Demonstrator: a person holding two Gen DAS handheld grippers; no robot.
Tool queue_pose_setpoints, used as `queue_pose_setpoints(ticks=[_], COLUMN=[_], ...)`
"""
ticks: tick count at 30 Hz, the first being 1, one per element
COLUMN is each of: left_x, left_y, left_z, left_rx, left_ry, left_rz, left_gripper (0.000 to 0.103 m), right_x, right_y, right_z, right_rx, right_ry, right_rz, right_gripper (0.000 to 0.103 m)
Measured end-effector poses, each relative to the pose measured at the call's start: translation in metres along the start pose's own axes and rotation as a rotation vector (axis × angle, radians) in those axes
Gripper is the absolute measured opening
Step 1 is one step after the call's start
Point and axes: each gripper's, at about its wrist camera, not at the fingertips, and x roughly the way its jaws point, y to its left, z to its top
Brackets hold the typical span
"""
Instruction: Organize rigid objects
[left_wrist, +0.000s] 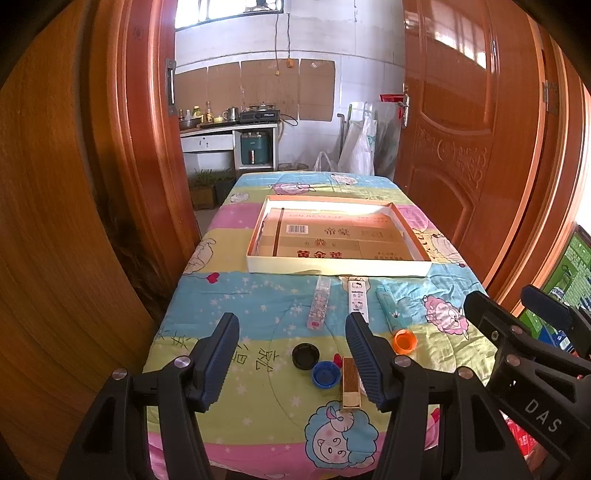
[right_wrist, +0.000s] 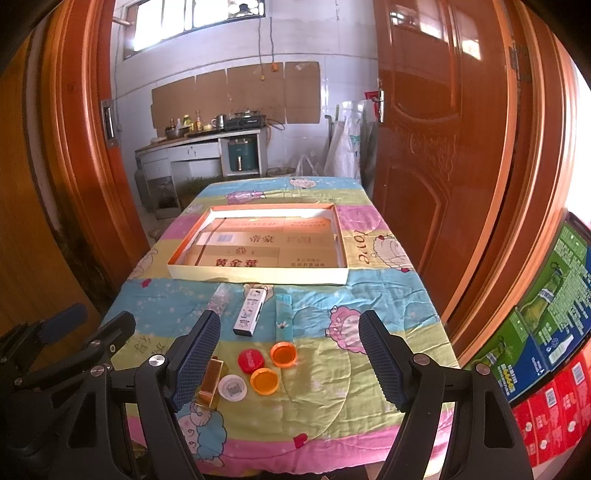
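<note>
1. Two grippers hang above the near edge of the table (right_wrist: 388, 295), which is covered by a cartoon blanket. The left gripper (left_wrist: 291, 354) and the right gripper (right_wrist: 290, 358) both have the jaws wide apart, and nothing is between the fingers.

2. Small rigid things lie in the near half of the table: a gold lighter (left_wrist: 351, 384), a black cap (left_wrist: 306, 355), a blue cap (left_wrist: 325, 373), a red cap (right_wrist: 251, 360), a white cap (right_wrist: 232, 387) and two orange caps (right_wrist: 283, 354) (right_wrist: 264, 381).

3. Three long things lie farther in, just before the shallow tray (left_wrist: 332, 267) in the middle of the table: a clear patterned stick (left_wrist: 320, 302), a white box (left_wrist: 359, 297) and a teal lighter (right_wrist: 283, 315). Their long axes point from the near edge toward the tray.

4. The gold lighter lies close to the right finger of the left gripper, with its long axis also pointing toward the tray, so these jaws already stand across its narrow side. I judge the left gripper is nearer to it and to the black and blue caps.

5. The orange, red and white caps lie ahead of the open right gripper, so that hand is better placed for them.

6. The tray already holds one thin brown stick (left_wrist: 279, 230) along its left wall; the rest is not yet inside.
</note>
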Motion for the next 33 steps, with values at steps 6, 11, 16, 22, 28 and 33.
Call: queue_pose_setpoints(ticks=[6,11,16,22,28,33], left_x=[0.004,0.010,0.026,0.050,0.072,0.093], left_y=[0.001,0.008,0.019,0.026,0.023,0.015], left_z=[0.000,-0.002,-0.009,-0.026,-0.042,-0.039], left_rx=[0.000,-0.009,-0.020,0.001,0.038,0.061], left_ry=[0.008,0.010,0.028,0.071,0.117,0.159], left_rz=[-0.001,0.001,-0.017,-0.035,-0.087,-0.142], left_gripper=[0.060,0.060,0.060,0.060,0.058,0.058], right_x=[0.004,0.009,0.025,0.051,0.070,0.080], right_y=[-0.002,-0.006,-0.018,-0.031,-0.031,-0.033], right_z=[-0.001,-0.004,-0.013,-0.035,-0.053,-0.055], right_rx=[0.003,0.004,0.015,0.036,-0.002,-0.003], right_ry=[0.008,0.018,0.057,0.139,0.181,0.195], right_rz=[0.001,-0.010,-0.030,-0.003,0.026,0.040], right_gripper=[0.079,0.079,0.079,0.079,0.079,0.079])
